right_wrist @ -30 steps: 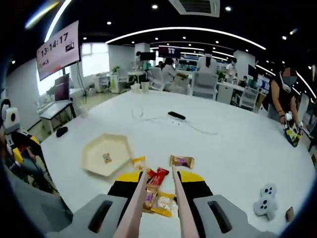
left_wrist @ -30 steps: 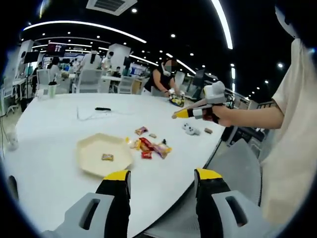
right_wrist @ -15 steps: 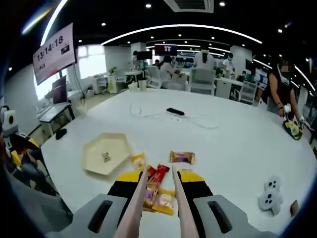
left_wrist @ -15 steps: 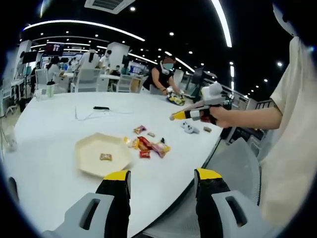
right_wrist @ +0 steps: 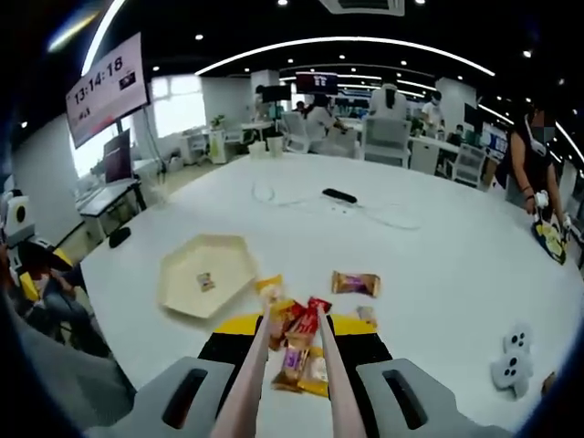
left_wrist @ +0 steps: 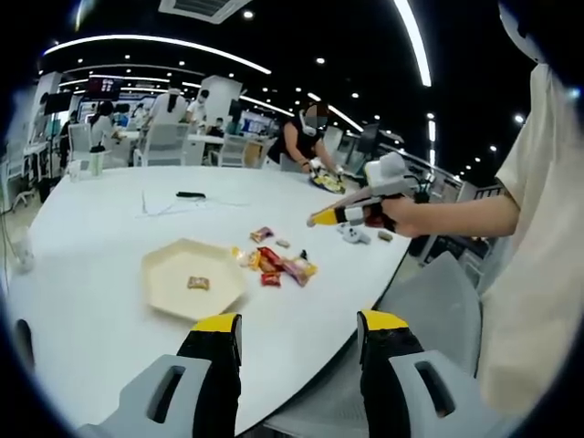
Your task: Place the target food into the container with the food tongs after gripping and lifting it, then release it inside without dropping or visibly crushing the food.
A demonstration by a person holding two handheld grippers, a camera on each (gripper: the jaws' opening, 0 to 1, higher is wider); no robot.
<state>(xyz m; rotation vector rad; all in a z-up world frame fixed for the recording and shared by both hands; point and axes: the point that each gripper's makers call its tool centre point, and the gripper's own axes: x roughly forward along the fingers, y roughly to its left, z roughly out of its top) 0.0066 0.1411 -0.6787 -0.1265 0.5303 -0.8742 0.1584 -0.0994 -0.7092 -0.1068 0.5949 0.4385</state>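
While my right gripper [right_wrist: 290,351] holds a pair of pinkish food tongs [right_wrist: 286,383], its jaws clamped on the handles, the tong tips sit apart over the heap of wrapped snacks [right_wrist: 297,342] at lower centre of the right gripper view. Left of the heap lies the cream hexagonal plastic tray [right_wrist: 178,292] with one small wrapped sweet [right_wrist: 206,282] inside. My left gripper [left_wrist: 297,342] hangs with jaws apart and empty above the white round table [left_wrist: 82,228]; the tray [left_wrist: 164,292] and snacks [left_wrist: 274,266] lie mid-frame there.
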